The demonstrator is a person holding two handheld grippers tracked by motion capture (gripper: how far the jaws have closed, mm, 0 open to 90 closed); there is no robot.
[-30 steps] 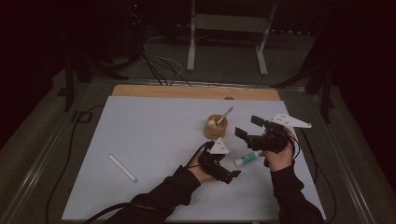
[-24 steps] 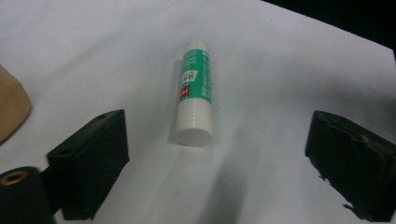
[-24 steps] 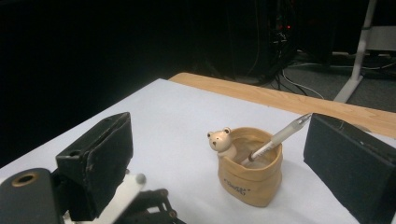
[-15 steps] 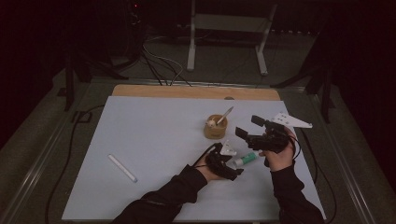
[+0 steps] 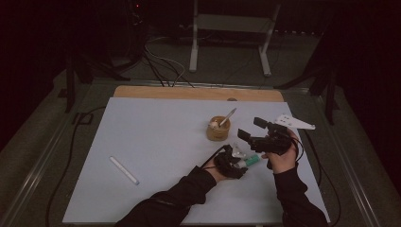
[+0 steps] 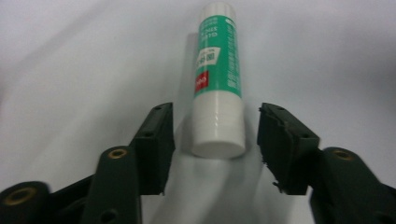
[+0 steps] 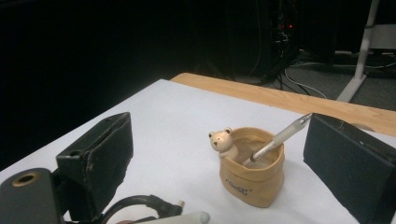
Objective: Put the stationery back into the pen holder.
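Left claw [image 6: 215,140] closing, spread around glue stick [image 6: 218,79], its far end apparently cropped.

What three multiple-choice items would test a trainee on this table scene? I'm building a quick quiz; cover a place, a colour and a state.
1. Where is the pen?
A. standing in the bear cup
B. flat beside the glue stick
C. in the right gripper

2. What colour is the glue stick label?
A. blue
B. green
C. yellow

3. How is the left gripper placed?
A. clamped on the cup
B. lifted above the cup
C. jaws either side of the glue stick, pads not yet touching

Answers:
1 A, the pen leans out of the cup.
2 B, the band is green.
3 C, gaps show on both sides of the stick, jaws having just been closing.
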